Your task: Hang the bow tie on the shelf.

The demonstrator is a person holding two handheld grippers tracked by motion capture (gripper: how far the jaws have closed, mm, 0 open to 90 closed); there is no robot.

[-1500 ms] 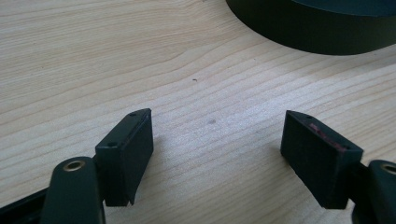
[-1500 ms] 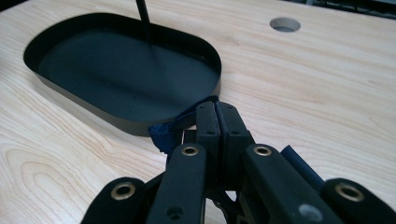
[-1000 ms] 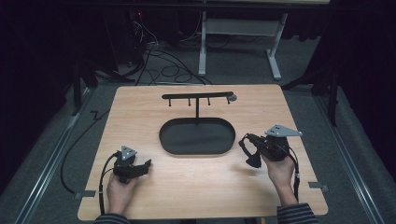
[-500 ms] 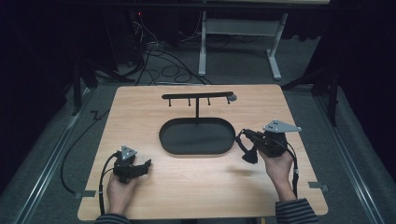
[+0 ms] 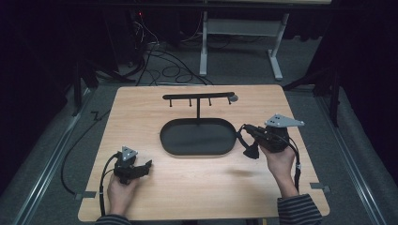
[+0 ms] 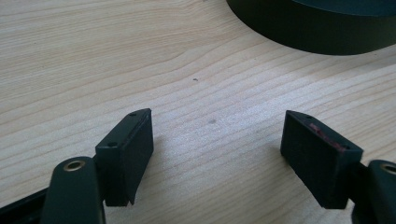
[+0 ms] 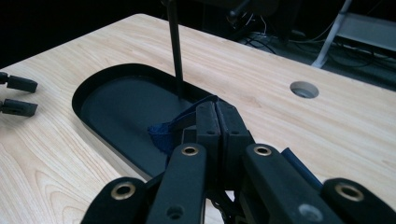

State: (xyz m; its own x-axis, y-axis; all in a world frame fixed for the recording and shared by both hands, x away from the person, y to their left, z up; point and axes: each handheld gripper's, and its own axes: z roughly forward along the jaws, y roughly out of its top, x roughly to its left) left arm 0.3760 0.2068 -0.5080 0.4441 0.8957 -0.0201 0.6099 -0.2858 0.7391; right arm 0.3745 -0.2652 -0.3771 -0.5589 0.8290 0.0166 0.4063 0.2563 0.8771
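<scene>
High view: right tool (image 5: 250, 140) raised off the tabletop (image 5: 141, 112) at 3 o'clock of the black tray (image 5: 197, 149), higher than a second ago, clamped shut on a dark blue strap (image 7: 164, 133) that dangles at the tray's rim. Left tool (image 5: 143, 168) at 7 o'clock, unmoved, jaws apart and empty on bare wood. Hook stand (image 5: 198, 98) at the tray's 12 o'clock.

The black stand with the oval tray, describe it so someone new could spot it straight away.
On the light wooden table, look at the middle, between the two hand-held grippers. There sits a black stand: a shallow oval tray, a thin upright post and a crossbar with small hooks on top. Nothing else on the table stands upright.
</scene>
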